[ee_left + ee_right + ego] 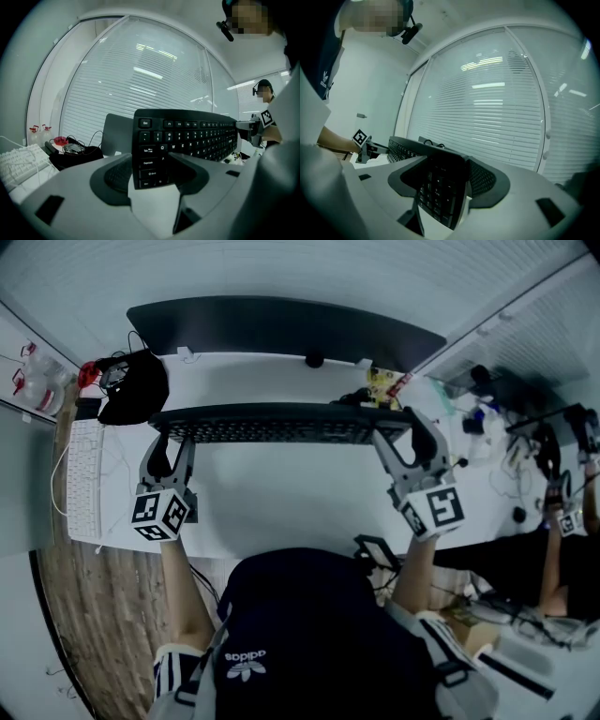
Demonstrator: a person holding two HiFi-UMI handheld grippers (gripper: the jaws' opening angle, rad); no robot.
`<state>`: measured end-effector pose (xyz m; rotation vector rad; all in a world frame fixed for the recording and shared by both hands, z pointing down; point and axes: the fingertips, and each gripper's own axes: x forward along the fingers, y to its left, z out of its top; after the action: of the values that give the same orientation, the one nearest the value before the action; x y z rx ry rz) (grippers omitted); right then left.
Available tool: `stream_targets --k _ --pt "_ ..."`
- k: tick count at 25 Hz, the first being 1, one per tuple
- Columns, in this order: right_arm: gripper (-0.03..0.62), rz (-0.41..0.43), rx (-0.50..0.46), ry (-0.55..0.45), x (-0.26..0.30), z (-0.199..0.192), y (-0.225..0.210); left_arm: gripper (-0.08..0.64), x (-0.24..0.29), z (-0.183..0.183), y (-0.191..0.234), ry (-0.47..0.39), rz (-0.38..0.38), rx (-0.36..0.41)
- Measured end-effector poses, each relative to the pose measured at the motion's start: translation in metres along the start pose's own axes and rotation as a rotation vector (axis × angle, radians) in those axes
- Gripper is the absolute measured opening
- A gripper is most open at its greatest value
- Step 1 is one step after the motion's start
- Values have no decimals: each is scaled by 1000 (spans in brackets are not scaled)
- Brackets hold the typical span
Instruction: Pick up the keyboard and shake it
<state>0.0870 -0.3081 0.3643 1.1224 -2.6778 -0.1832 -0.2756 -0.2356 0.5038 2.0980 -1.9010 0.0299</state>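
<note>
White desk point(281, 498), keyboard point(272, 423) clamped at both ends

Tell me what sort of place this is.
Probably an office: a white desk with a monitor and a second white keyboard, slatted blinds over the glass wall, and the black keyboard held up above the desk.

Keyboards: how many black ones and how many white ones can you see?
black plastic keyboard, lifted with one end in the jaws of the left gripper and the other in the jaws of the right gripper: 1
white plastic keyboard, lying at the left: 1
Total: 2
</note>
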Motion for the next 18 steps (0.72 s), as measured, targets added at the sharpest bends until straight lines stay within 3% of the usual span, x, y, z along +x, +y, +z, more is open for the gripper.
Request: stream_targets --k 6,11,18 --pt "259 -18 3 -87 -21 33 5 224 -15 35 -11 -89 -8 45" --pt "259 -36 -77 -114 -44 48 -3 224 -28 60 -23 -157 -21 69" --pt "259 -59 -96 -203 -70 86 2 224 -43 93 -37 -247 -44 91"
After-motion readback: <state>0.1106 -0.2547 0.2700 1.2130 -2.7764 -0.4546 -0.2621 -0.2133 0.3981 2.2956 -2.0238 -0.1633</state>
